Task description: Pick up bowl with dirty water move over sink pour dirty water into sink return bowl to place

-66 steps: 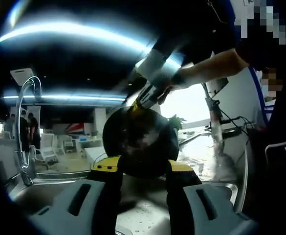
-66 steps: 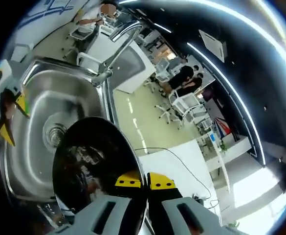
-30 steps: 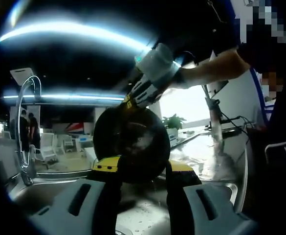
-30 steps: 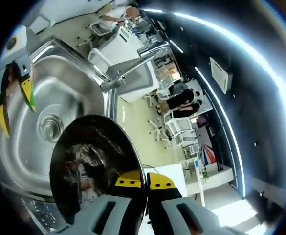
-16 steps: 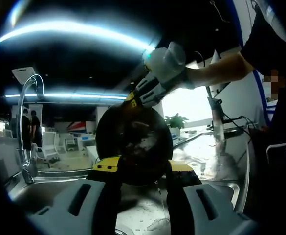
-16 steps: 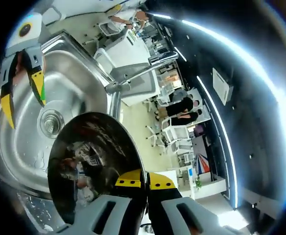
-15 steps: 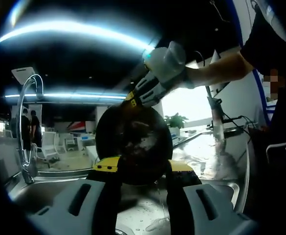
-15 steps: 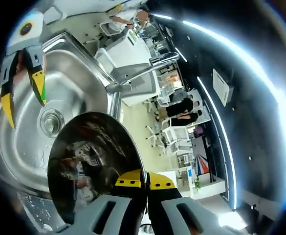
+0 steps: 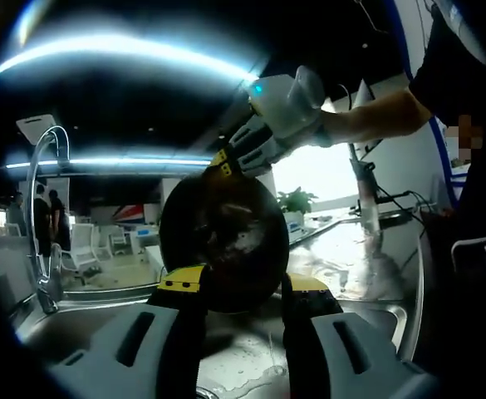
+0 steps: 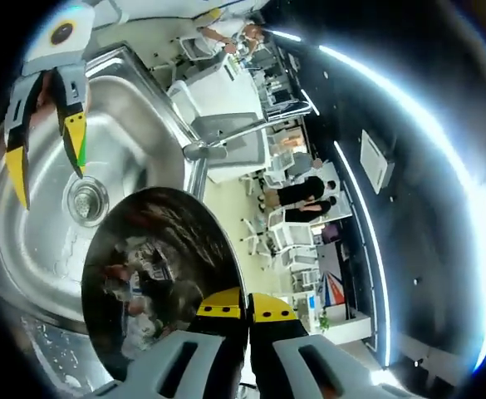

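A dark shiny bowl (image 9: 222,245) hangs tipped on edge over the steel sink (image 9: 76,320). My right gripper (image 9: 223,164) comes in from the upper right in the left gripper view and is shut on the bowl's top rim. A thin trickle of water (image 9: 272,345) drops from the lower rim into the basin. In the right gripper view the same bowl (image 10: 151,274) sits clamped at its rim between my right gripper (image 10: 244,306) jaws, above the sink (image 10: 35,249) and its drain (image 10: 86,199). My left gripper (image 9: 243,283) stands open below the bowl, not holding it; the left gripper (image 10: 47,179) hangs open over the basin.
A curved chrome faucet (image 9: 39,208) rises at the sink's left side; the faucet (image 10: 243,133) reaches over the basin rim. A person's forearm (image 9: 375,116) holds the right gripper. The counter (image 9: 342,262) beside the sink is wet. Chairs and people stand far behind.
The right gripper has risen and rolled, tipping the bowl further. Water began running from the lower rim into the sink and has thinned. The left gripper stayed open beneath.
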Tool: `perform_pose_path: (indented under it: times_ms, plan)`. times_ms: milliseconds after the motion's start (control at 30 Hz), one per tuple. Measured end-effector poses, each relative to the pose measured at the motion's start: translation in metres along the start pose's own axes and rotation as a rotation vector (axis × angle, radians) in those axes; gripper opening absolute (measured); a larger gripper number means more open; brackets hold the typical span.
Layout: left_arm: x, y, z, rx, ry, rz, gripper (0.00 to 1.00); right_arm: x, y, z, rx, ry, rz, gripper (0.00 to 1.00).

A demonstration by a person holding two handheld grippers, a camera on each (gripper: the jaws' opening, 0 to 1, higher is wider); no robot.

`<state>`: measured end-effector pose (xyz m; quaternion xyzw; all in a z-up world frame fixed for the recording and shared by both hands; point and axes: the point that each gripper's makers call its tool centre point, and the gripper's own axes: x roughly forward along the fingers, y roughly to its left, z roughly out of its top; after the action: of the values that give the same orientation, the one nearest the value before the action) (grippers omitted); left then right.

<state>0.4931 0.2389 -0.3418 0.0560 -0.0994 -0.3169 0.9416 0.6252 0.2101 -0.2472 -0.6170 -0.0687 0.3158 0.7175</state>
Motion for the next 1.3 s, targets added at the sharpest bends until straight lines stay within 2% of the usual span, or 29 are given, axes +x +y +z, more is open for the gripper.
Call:
perform_pose_path:
  times_ms: [200, 700, 833, 1300]
  plan:
    - [0.0, 0.001, 0.0, -0.002, -0.001, 0.003, 0.34, 0.0, -0.002, 0.005, -0.028, -0.016, -0.02, 0.0]
    - [0.001, 0.001, -0.001, 0.002, -0.001, 0.002, 0.34, -0.012, -0.001, 0.019, -0.197, -0.071, -0.09, 0.0]
    - [0.0, 0.0, -0.002, 0.004, 0.001, 0.001, 0.34, -0.012, -0.003, 0.019, -0.202, -0.072, -0.093, 0.0]
    - [0.0, -0.001, -0.002, 0.01, 0.006, 0.001, 0.34, -0.008, -0.001, 0.013, -0.102, -0.057, -0.05, 0.0]
